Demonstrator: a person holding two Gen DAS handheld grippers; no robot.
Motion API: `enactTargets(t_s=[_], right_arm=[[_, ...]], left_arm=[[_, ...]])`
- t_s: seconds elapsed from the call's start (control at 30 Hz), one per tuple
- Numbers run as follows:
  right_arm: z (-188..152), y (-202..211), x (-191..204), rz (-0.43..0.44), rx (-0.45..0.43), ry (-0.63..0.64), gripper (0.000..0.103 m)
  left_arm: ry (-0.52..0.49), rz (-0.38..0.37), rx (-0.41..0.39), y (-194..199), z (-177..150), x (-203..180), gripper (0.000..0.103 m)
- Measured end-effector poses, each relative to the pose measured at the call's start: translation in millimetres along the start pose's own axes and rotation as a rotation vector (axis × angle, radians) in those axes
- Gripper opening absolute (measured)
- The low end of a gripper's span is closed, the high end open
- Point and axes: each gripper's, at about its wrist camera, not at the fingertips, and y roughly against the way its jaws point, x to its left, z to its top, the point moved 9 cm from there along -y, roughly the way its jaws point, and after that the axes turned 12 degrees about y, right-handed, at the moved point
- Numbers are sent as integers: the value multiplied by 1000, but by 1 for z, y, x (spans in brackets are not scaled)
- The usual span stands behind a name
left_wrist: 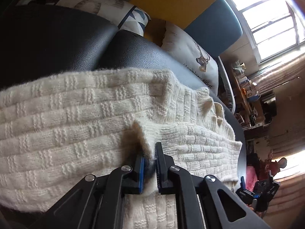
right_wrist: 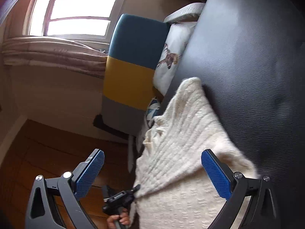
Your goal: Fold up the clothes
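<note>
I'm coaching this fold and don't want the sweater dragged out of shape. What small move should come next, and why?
Probably let the left gripper lay its pinched fold of sweater down flat. The fold bunches at its pads, while the right gripper hangs open, holding nothing.

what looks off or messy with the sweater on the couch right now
The cream sweater is not flat: a ridge of knit is bunched up between the left tongs, and its far edge is rumpled near the black couch edge. Nothing looks damaged.
</note>
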Motion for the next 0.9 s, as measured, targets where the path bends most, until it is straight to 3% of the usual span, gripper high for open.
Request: enactTargets(t_s=[0.07,0.13,0.2,0.27,0.37,0.57,0.7,0.9], right_arm=[[1,-14,-3,-2,24,-14,103],[-3,-24,-24,-126,72,-35,103],[-4,-25,-28,-126,62,-33,103],[-3,-22,-20,-108,59,13,103],[-6,-21,0,-96,62,164,103],[-28,-35,-6,-125,140,346,103],[-34,-34,-5,-125,150,411,103],[-38,-33,-6,-129,155,452,103]], left_arm=[[26,39,-7,8,3,5,10],[-8,138,-91,29,13,5,8],[-122,112,-151,48,17,-20,8],[-232,39,-137,52,9,-61,18],[-403,-18,-55,28,-13,-133,21],[-665,-82,199,-68,-82,-252,23],[-734,-85,306,-129,-101,-301,23],[-835,-60,405,-188,-124,-335,28]])
